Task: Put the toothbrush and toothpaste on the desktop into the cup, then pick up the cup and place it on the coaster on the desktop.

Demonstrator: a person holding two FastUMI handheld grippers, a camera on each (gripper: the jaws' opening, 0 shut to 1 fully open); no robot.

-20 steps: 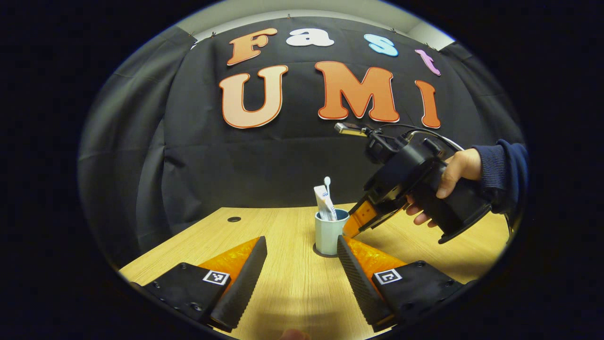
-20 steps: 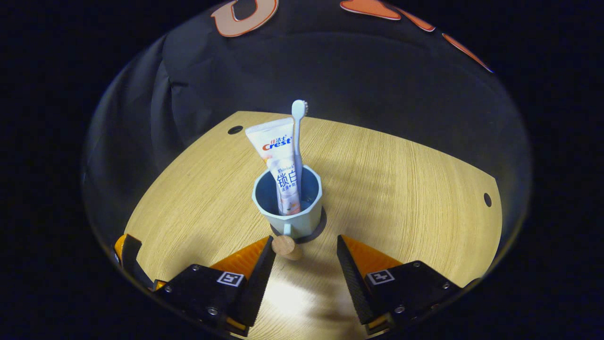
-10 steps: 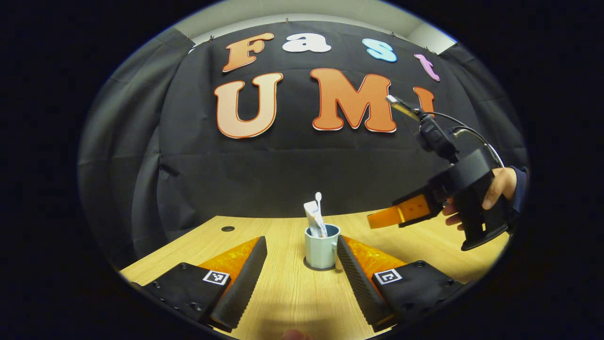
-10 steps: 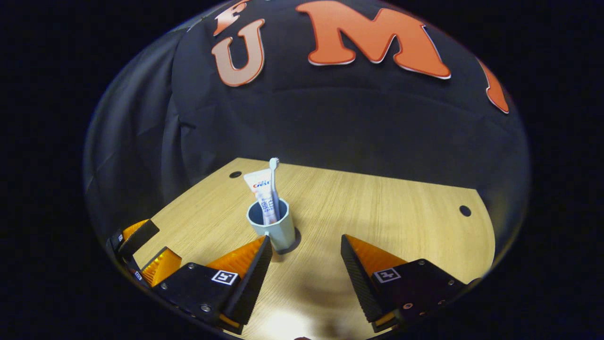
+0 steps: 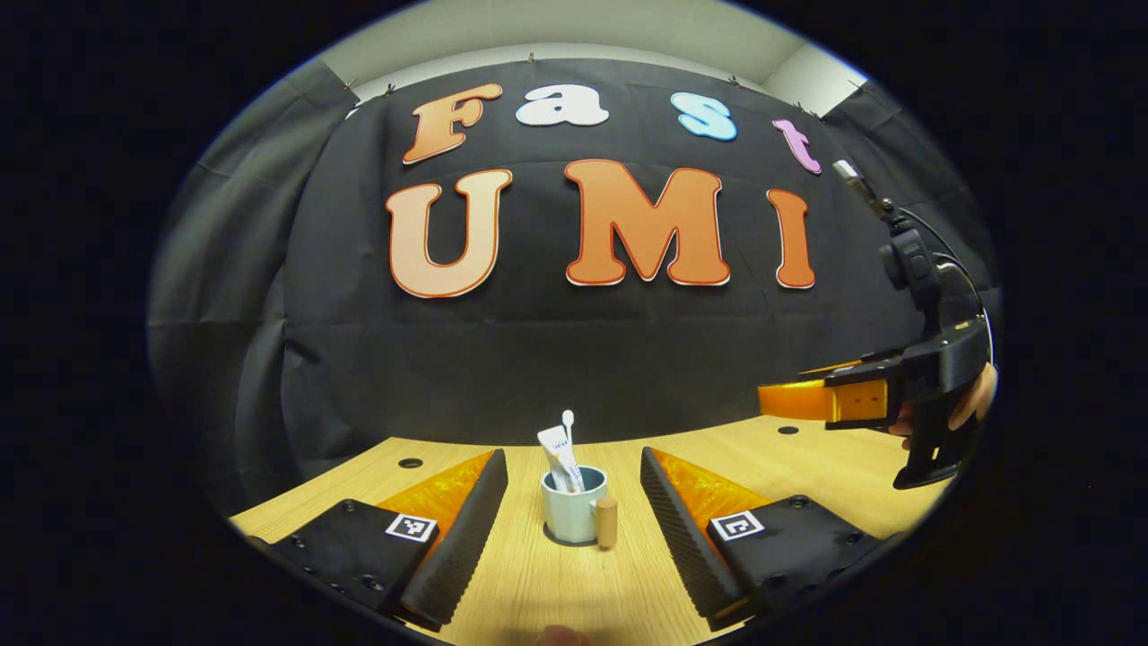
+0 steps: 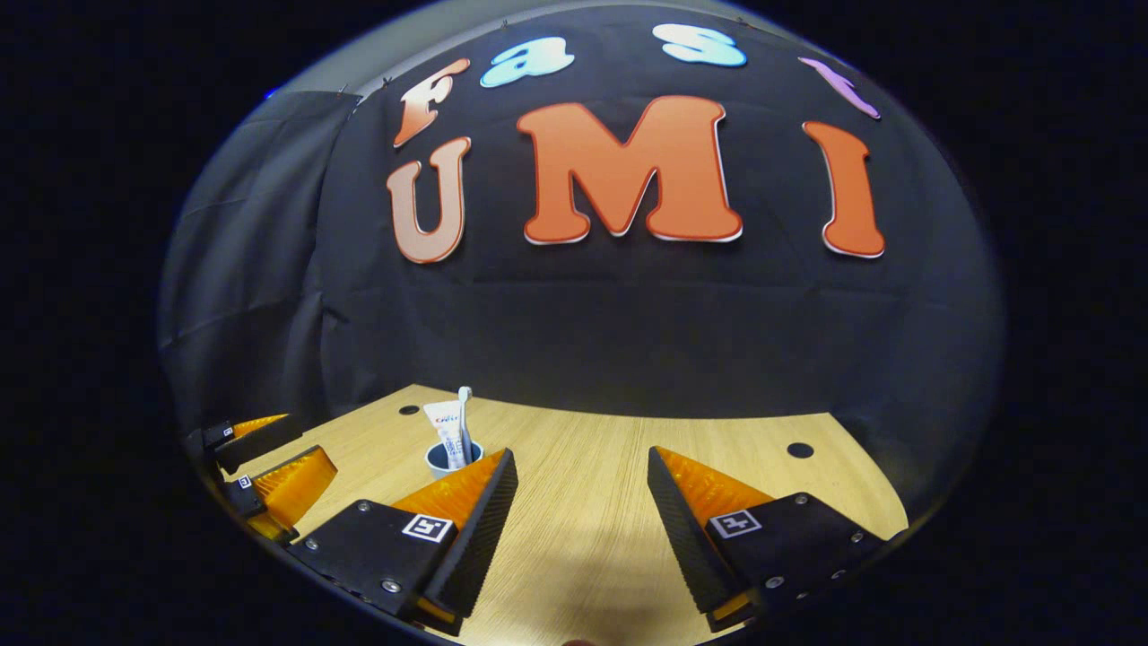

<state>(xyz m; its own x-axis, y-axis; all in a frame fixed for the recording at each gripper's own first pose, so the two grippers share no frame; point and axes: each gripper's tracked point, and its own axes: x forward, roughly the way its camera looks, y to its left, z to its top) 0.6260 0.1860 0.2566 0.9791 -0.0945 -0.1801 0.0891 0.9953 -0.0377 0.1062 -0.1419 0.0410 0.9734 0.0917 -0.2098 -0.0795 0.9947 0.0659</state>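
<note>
A pale blue cup [image 5: 569, 518] with a wooden handle [image 5: 607, 523] stands upright on a dark coaster [image 5: 548, 536] on the wooden desktop [image 5: 538, 592]. The toothpaste tube [image 5: 556, 449] and a white toothbrush [image 5: 568, 423] stick up out of it. My left gripper [image 5: 571, 455] is open, drawn back, with the cup seen between its fingers but apart from them. My right gripper [image 5: 807, 399], held by a hand [image 5: 976, 399], hovers far right of the cup. In the right gripper view it [image 6: 582, 456] is open and holds nothing; the cup [image 6: 444, 459] stands off to its left, with the left gripper [image 6: 282, 453] near the left edge.
The desktop [image 6: 583, 538] has small round holes near its far corners [image 5: 410, 463] [image 6: 799, 449]. The black cloth wall closes off the back and the sides of the table.
Both grippers have drawn back from the cup, which now looks smaller in both views. The right gripper has swung out to the right and levelled. The cup has stayed on the coaster.
</note>
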